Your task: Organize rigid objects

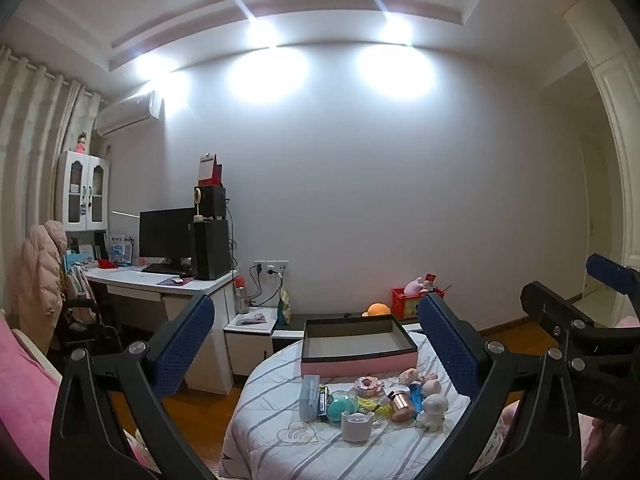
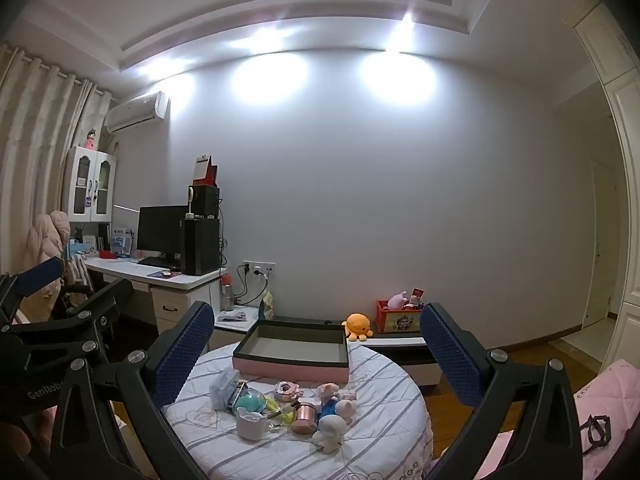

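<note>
A round table with a striped cloth (image 1: pixel 272 412) (image 2: pixel 384 424) holds a pile of small rigid objects: a white cup (image 1: pixel 356 426) (image 2: pixel 250 423), a white astronaut figure (image 1: pixel 433 410) (image 2: pixel 330 432), a copper cup (image 1: pixel 401 400) (image 2: pixel 305 412), a clear plastic case (image 1: pixel 310 396) (image 2: pixel 224 388). An empty pink box with a dark rim (image 1: pixel 358 344) (image 2: pixel 294 350) stands behind them. My left gripper (image 1: pixel 316 340) is open, above and short of the pile. My right gripper (image 2: pixel 316 340) is open, likewise held back. Each gripper shows at the other view's edge.
A desk with monitor and speakers (image 1: pixel 168 276) (image 2: pixel 160 272) stands at left. A low bench holds an orange plush (image 2: pixel 358 326) and a red toy box (image 1: pixel 408 306) (image 2: pixel 396 318). Pink bedding (image 2: pixel 616 400) lies at right, a pink cushion (image 1: pixel 24 392) at left.
</note>
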Tool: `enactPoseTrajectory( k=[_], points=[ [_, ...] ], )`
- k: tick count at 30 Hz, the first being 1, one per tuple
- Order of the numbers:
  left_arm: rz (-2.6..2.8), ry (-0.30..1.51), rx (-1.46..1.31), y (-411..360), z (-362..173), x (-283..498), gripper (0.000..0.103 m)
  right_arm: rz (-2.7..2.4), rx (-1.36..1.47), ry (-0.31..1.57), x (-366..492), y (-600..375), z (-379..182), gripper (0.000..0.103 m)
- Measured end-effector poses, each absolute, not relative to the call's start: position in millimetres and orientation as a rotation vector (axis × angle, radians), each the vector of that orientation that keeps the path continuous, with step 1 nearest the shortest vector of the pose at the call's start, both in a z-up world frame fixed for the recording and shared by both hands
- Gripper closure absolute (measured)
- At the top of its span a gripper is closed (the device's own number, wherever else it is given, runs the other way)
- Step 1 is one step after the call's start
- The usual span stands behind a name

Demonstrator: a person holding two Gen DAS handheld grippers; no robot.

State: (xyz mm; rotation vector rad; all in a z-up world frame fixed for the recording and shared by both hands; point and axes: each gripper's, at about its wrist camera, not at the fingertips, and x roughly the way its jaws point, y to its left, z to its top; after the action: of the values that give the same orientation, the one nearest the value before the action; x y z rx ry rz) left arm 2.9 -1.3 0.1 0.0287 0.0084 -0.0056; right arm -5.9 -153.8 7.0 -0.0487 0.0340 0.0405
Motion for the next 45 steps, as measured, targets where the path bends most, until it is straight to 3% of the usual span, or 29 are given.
enactPoseTrajectory(
  k=[45],
  points=[
    [-0.008,-0.001,0.042,-2.3,-0.1,4.6,0.0,0.035,-0.047,0.035,-2.7,-160.3,9.1,0.0]
  ],
)
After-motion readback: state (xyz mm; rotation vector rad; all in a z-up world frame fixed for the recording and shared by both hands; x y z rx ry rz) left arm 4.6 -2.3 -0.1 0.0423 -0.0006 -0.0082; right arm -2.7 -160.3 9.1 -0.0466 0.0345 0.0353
